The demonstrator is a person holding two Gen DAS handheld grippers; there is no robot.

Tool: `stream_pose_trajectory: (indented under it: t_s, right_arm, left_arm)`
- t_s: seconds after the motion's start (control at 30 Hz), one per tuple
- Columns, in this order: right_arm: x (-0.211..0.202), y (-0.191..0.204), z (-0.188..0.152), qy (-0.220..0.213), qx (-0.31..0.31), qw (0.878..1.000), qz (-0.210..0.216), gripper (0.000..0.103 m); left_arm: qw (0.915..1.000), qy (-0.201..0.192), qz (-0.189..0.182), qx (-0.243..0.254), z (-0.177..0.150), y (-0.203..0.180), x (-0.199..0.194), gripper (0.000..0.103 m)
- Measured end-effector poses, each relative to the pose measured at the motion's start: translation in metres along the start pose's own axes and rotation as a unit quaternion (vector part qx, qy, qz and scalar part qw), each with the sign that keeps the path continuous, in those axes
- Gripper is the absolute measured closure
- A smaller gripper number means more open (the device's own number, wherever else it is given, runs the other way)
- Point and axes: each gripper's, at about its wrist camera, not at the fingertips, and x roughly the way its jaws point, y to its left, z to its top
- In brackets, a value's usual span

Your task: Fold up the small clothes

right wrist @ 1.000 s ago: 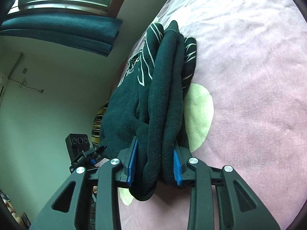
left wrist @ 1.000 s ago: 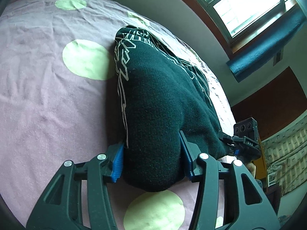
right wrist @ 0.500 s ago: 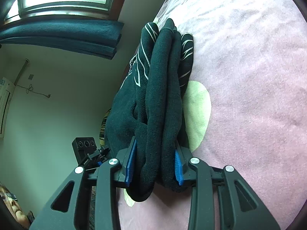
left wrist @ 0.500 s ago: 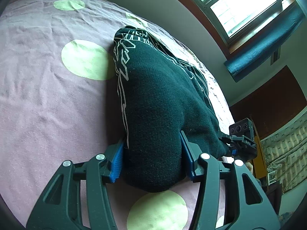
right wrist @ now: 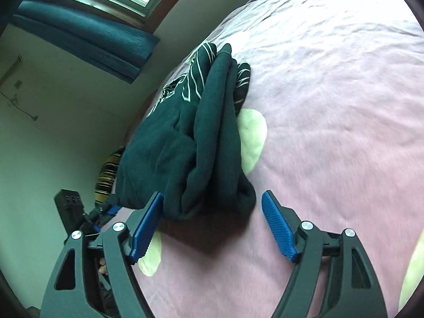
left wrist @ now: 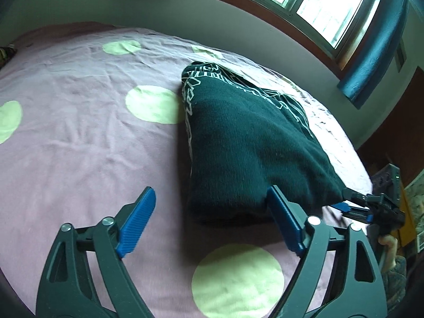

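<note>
Both grippers have just let go. The left gripper (left wrist: 212, 212) now stands with its jaws wide apart, having just been opening; the dark green sweater (left wrist: 246, 143) lies between and beyond them, its near edge beside the right-hand pad at lower centre of the left wrist view, no longer squeezed as it was half a second ago. The right gripper (right wrist: 212, 221) has done the same: its jaws have just been opening and now gape, with the sweater's (right wrist: 209, 137) bunched end resting between them, close against the left pad yet not pinched.

The garment sits folded into a thick bundle on the pink bed sheet (left wrist: 79, 137) with pale green dots, in the middle of the left wrist frame and left of centre in the right wrist one. The white line pattern shows along its far edges.

Judging by the release, this fold is set down and looks complete; the layers at the right end appear loose and may spread.
</note>
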Motion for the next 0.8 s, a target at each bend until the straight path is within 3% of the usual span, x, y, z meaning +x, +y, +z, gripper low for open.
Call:
stream_pose_trajectory:
  t_s: [0.17, 0.27, 0.5, 0.63, 0.8]
  right_arm:
    - [-0.014, 0.029, -0.029, -0.03, -0.053, 0.99, -0.124, 0.023]
    - [-0.016, 0.048, -0.043, -0.038, -0.094, 0.981, -0.165, 0.02]
    - [-0.019, 0.08, -0.069, -0.064, -0.158, 0.961, -0.22, 0.017]
    - [-0.022, 0.085, -0.08, -0.079, -0.17, 0.952, -0.24, 0.017]
    - [-0.022, 0.089, -0.082, -0.088, -0.174, 0.946, -0.257, 0.017]
  left_arm:
    - [0.9974, -0.021, 0.066, 0.021, -0.022, -0.017, -0.022, 0.01]
    - [0.9942, -0.04, 0.098, 0.021, -0.031, -0.025, -0.035, 0.009]
    - [0.982, -0.079, 0.161, 0.059, -0.049, -0.048, -0.063, 0.002]
    - [0.9806, -0.083, 0.156, 0.085, -0.056, -0.058, -0.071, 0.002]
    - [0.9779, -0.089, 0.171, 0.082, -0.059, -0.063, -0.075, 0.002]
